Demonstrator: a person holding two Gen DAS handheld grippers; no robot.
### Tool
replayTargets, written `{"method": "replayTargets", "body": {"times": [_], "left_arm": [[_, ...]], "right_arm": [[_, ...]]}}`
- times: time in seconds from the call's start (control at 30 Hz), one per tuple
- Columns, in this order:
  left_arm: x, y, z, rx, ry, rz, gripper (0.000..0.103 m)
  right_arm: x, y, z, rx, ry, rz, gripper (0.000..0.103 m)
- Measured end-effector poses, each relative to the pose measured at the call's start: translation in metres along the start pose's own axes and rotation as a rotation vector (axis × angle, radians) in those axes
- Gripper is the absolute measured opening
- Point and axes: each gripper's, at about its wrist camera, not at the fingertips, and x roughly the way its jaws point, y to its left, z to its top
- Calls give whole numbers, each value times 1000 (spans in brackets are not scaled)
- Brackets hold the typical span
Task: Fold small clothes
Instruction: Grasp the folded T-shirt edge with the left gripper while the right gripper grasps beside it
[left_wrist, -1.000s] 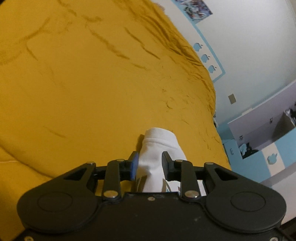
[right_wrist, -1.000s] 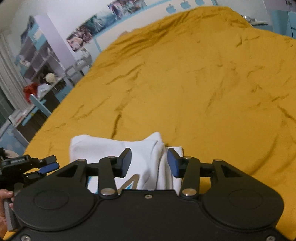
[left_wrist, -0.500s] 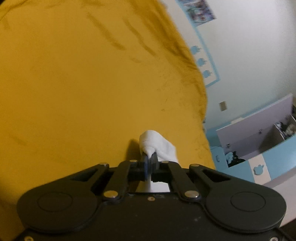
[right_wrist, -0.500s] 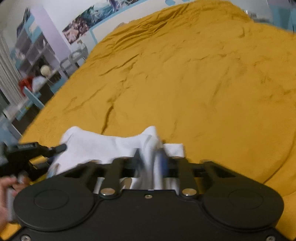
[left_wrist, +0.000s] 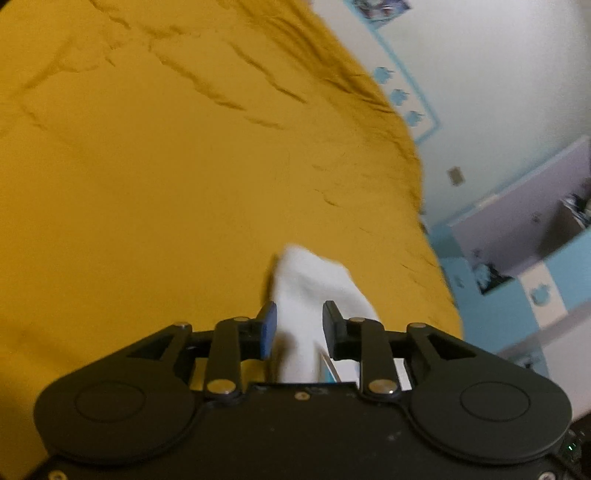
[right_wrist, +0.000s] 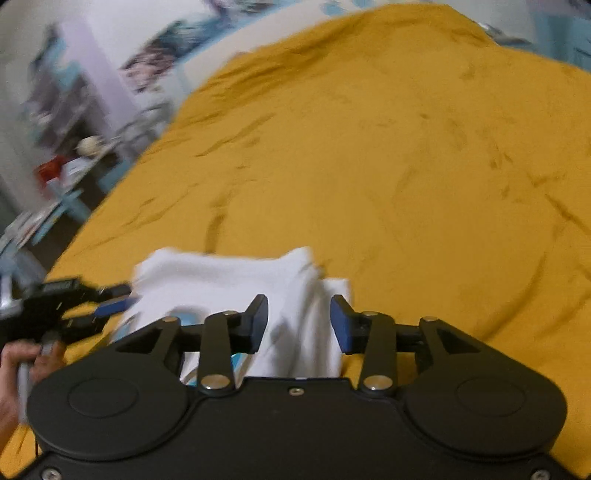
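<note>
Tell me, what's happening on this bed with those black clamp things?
A person is folding a small white cotton garment on a mustard-yellow bedspread, holding a black two-finger gripper in each hand. Both the left gripper and the right gripper have their jaws opening, with bunched white fabric between the fingers but not pinched. The garment lies at the bed's near edge.

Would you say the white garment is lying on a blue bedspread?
No, the white garment lies on a mustard-yellow bedspread.
</note>
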Motion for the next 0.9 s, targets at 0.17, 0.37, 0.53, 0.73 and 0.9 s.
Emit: {"method": "replayTargets", "body": {"times": [0.17,0.37,0.53,0.73,0.9], "left_arm": [[-74,-24,-79,55,69,-65,31],[-95,-7,-151,-102,147,-10,33],[-78,2,-167,-201,206,-51,36],[-79,-16,-163,-168,175,-68,9],[-65,7,-180,-167,231,-18,17]], "right_arm": [[-76,18,-42,-92,11,59,39],[-102,26,-86,-164,69,5,39],[-90,23,-106,-203,112,-42,32],[-112,18,-104,-126,58,-5,3],[-98,-1,-123,-77,111,-28,0]]}}
